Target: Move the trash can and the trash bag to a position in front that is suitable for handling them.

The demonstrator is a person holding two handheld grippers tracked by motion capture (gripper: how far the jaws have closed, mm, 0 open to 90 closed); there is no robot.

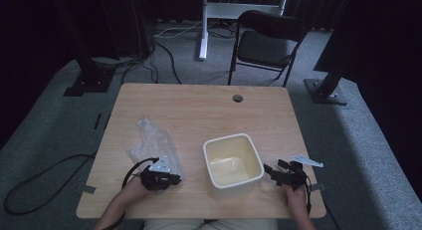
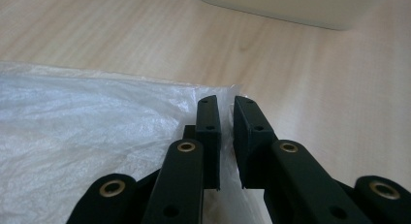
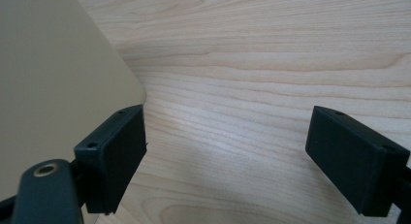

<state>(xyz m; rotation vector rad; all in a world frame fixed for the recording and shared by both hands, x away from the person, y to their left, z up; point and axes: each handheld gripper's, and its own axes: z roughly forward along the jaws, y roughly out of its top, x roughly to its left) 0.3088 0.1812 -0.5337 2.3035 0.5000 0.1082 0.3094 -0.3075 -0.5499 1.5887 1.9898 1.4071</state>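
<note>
One cream tub (image 1: 233, 163) at counter (image 1: 199, 110) centre-front; one clear plastic bag (image 1: 152, 143) at 9 o'clock. Left tool (image 2: 226, 118) pinching bag edge; right tool (image 3: 225, 161) spread beside tub.

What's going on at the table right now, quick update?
Left gripper nearly shut at the plastic bag's edge. Right gripper open beside the cream bin.
</note>
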